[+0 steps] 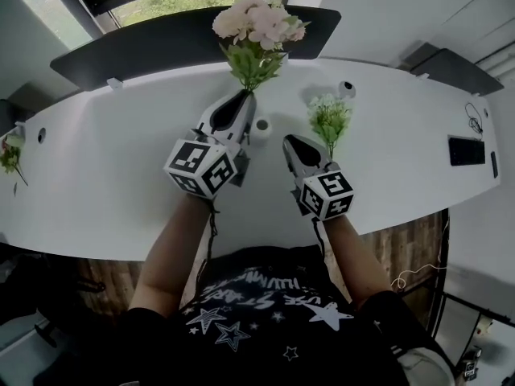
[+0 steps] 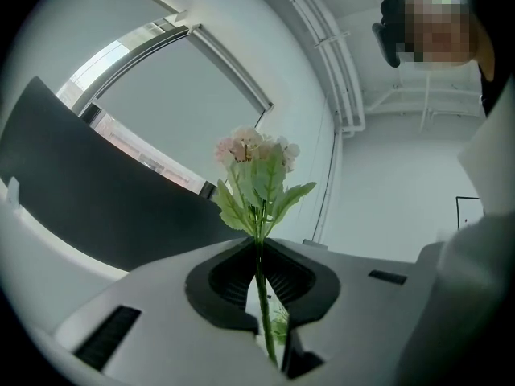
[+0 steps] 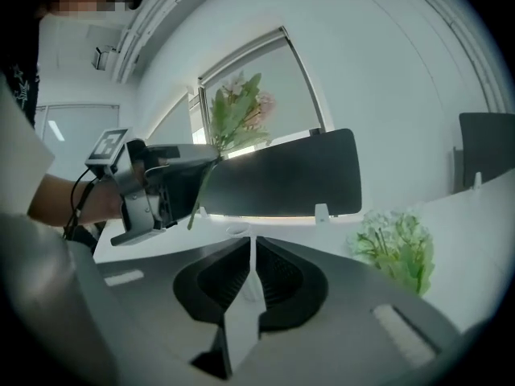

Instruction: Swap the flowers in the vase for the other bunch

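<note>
Holding the pink bunch [image 1: 257, 24] by its stem in my left claw [image 1: 243, 97], jaws pinched tight on it, above the table [image 1: 113, 167] at upper centre of the head view. Right claw [image 1: 291, 141] is closed with nothing in it. The small white vase [image 1: 261, 125] between the claws looks empty; the green bunch [image 1: 329, 117] sits just right of it. Mid-swap, I reckon; can't tell if pink is leaving or going in. Next, the right claw must open for the green stem, and the incoming cut end needs lining up over that narrow mouth. Pink's long axis runs bottom-to-top in frame, blooms toward the top edge.
</note>
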